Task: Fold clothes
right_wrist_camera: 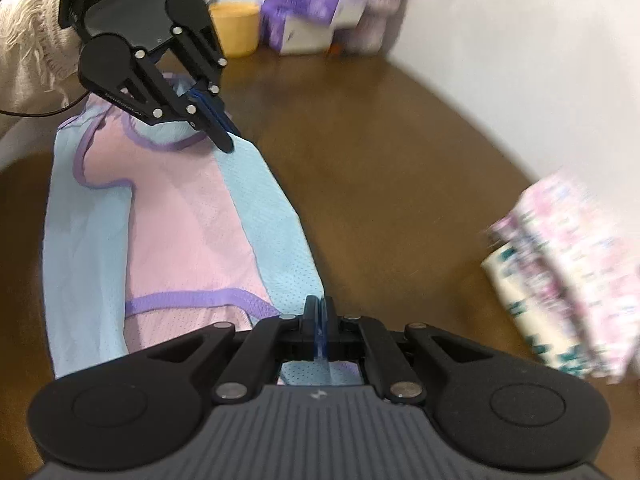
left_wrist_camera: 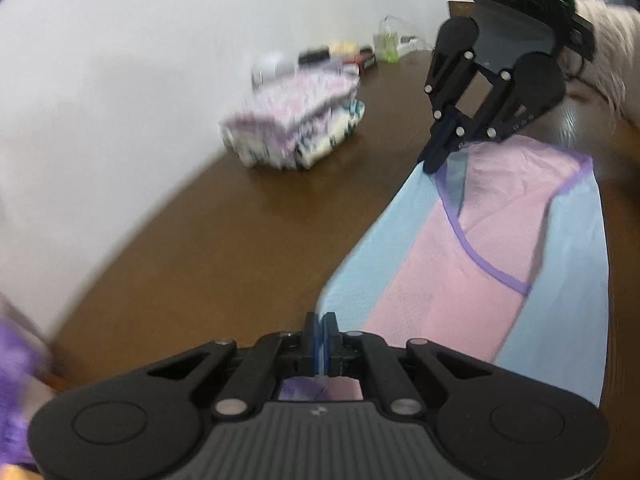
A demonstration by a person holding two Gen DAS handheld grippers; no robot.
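Pink-and-blue garment [left_wrist_camera: 492, 256] lies stretched across the brown desk [left_wrist_camera: 224, 232], one long edge pinched at each end by the left hand-held gripper [left_wrist_camera: 323, 330] and the right hand-held gripper [right_wrist_camera: 319, 314], jaws pressed together on fabric.

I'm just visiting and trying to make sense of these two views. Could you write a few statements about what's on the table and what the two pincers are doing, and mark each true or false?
1. Both pincers are closed on the same garment. True: the left gripper and the right gripper each pinch an edge of the pink and blue garment.
2. The garment hangs in mid-air. False: most of it lies on the brown table.
3. A stack of folded patterned clothes sits near the wall. True.
4. The garment's trim is green. False: it is purple.
5. An orange cup stands at the table's far end. True.
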